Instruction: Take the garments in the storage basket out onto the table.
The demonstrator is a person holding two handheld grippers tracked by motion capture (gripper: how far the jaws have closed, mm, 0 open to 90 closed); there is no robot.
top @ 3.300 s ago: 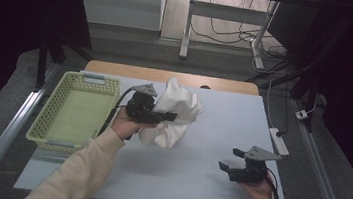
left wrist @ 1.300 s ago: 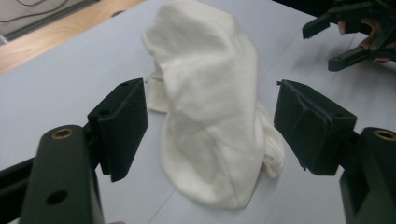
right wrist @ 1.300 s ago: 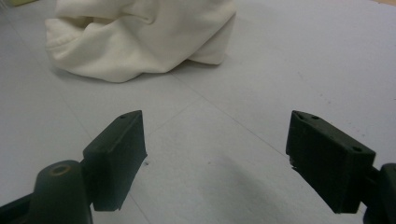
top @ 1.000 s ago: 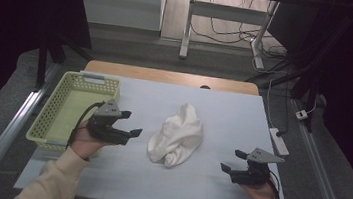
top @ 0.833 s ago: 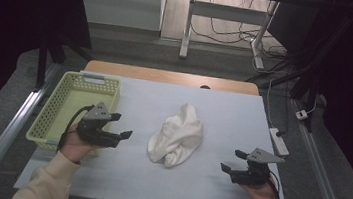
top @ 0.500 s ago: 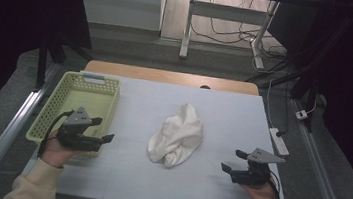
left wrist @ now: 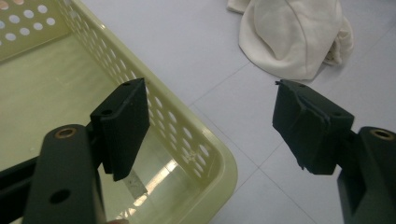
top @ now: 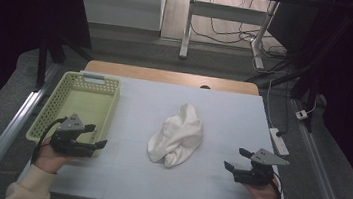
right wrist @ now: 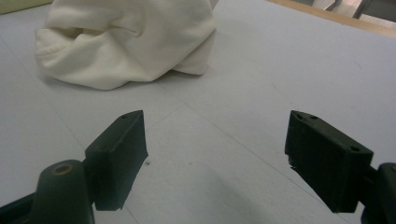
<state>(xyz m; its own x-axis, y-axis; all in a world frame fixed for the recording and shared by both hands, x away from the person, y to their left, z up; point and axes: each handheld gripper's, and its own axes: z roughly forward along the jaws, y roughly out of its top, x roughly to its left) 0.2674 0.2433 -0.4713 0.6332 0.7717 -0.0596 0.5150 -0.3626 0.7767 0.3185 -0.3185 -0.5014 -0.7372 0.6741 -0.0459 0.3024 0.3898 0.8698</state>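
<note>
A crumpled white cloth (top: 178, 136) lies in a heap on the middle of the grey table; it is seen too in the left gripper view (left wrist: 297, 35) and the right gripper view (right wrist: 126, 39). My left gripper (top: 97, 137) hangs open over the near right corner of the yellow-green basket (top: 79, 81), well left of the cloth, holding nothing. In its own view (left wrist: 212, 126) the jaws straddle the basket's rim (left wrist: 196, 144). My right gripper (top: 235, 159) rests open near the table's front right, empty, apart from the cloth (right wrist: 215, 158).
The perforated basket sits at the table's left side. A wooden strip (top: 172, 76) runs along the far edge. A power strip (top: 279, 141) lies off the right edge. Metal rails (top: 5, 130) flank the table.
My left gripper let go of the cloth, which now lies in a heap, and drew back left and toward the person to the basket's near corner. The right gripper has barely moved.
</note>
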